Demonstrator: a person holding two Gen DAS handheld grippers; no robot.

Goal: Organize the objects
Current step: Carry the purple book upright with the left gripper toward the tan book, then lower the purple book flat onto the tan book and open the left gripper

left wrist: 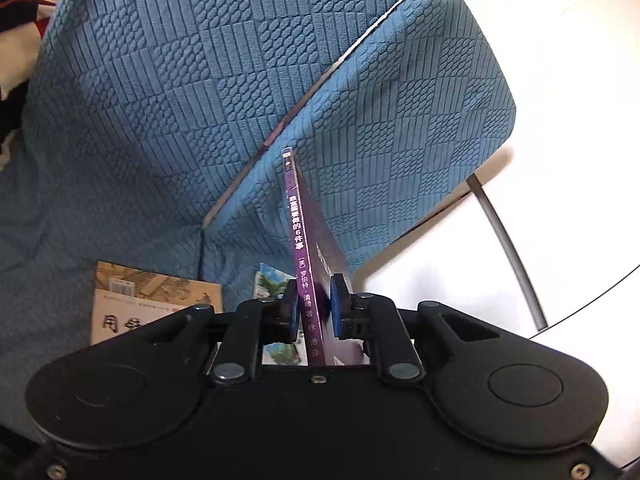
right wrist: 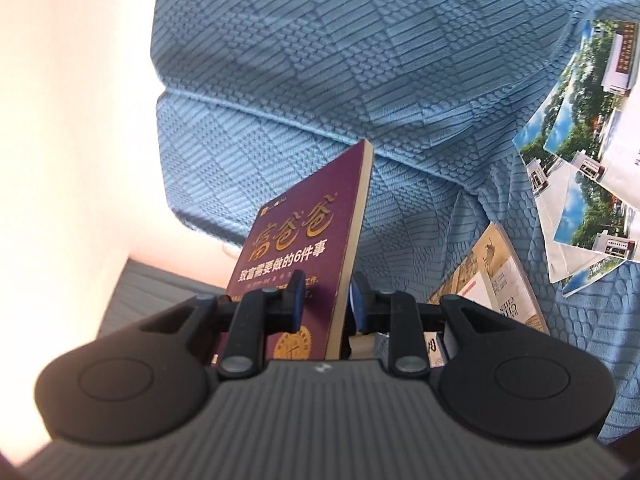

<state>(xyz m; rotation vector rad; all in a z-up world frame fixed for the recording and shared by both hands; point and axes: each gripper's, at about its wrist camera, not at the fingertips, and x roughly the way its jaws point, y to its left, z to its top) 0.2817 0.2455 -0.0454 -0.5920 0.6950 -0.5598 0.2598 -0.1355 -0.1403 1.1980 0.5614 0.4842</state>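
The purple book stands upright off the blue sofa, pinched between both tools: the left hand-held gripper has its blue pads against the spine end, with the spine's white lettering running up between them, and the right hand-held gripper clamps the same book across its front cover and page edge. Both sets of jaws stand narrow, closed on that book, so it looks mid-transfer or mid-carry rather than placed. Below it on the sofa seat lies a tan book, flat and untouched, and just beside that a glossy photo booklet partly hidden behind the left gripper. In the right wrist view a loose fan of photo cards and white papers sprawls over the cushion, overlapping one another at odd angles. A blue cushion leans against the sofa back. No box, tray or other container is visible anywhere, so nothing can be said to be sorted into one. By my reading the tidying is at an early stage: one book in hand, the rest scattered.
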